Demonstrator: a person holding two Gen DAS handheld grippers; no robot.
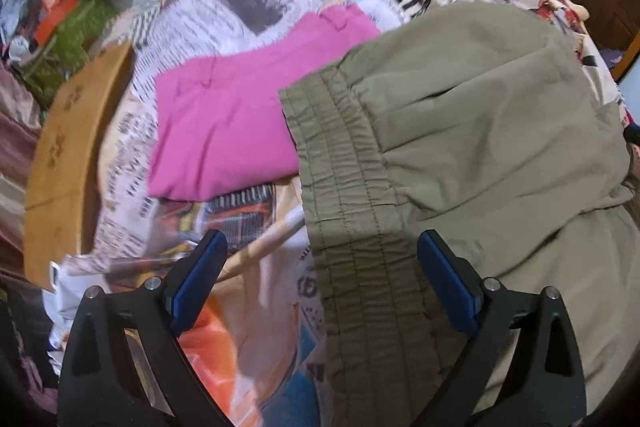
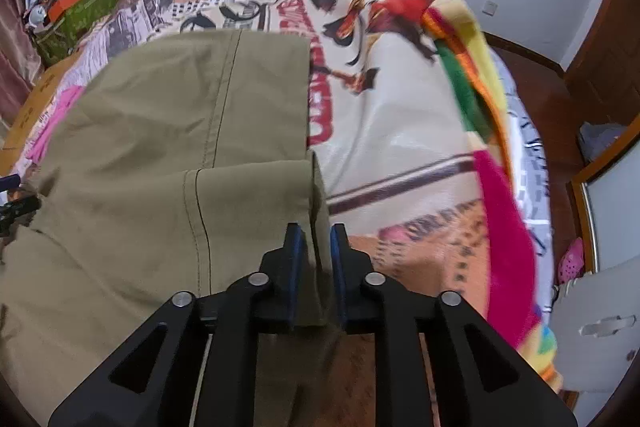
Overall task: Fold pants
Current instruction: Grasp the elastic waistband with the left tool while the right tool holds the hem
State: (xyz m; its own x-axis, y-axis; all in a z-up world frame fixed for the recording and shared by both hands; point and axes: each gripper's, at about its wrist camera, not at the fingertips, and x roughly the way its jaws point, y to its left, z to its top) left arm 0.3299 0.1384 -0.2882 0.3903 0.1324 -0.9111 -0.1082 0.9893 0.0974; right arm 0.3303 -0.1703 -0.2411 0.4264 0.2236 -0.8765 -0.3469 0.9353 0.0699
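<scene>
Olive-green pants (image 1: pixel 472 131) lie on a bed with a printed cover. Their elastic waistband (image 1: pixel 352 227) runs between the blue pads of my left gripper (image 1: pixel 320 259), which is open wide above it. In the right wrist view the pants (image 2: pixel 168 131) are doubled over, with the leg hems at the right. My right gripper (image 2: pixel 316 251) is shut on the hem edge of the top layer (image 2: pixel 318 219).
A folded pink garment (image 1: pixel 224 131) lies beyond the waistband. A wooden bed board (image 1: pixel 68 155) and a cluttered pile (image 1: pixel 68 23) are at the left. The bed cover (image 2: pixel 400 115), a colourful blanket edge (image 2: pixel 500 195) and the wooden floor (image 2: pixel 548 95) are at the right.
</scene>
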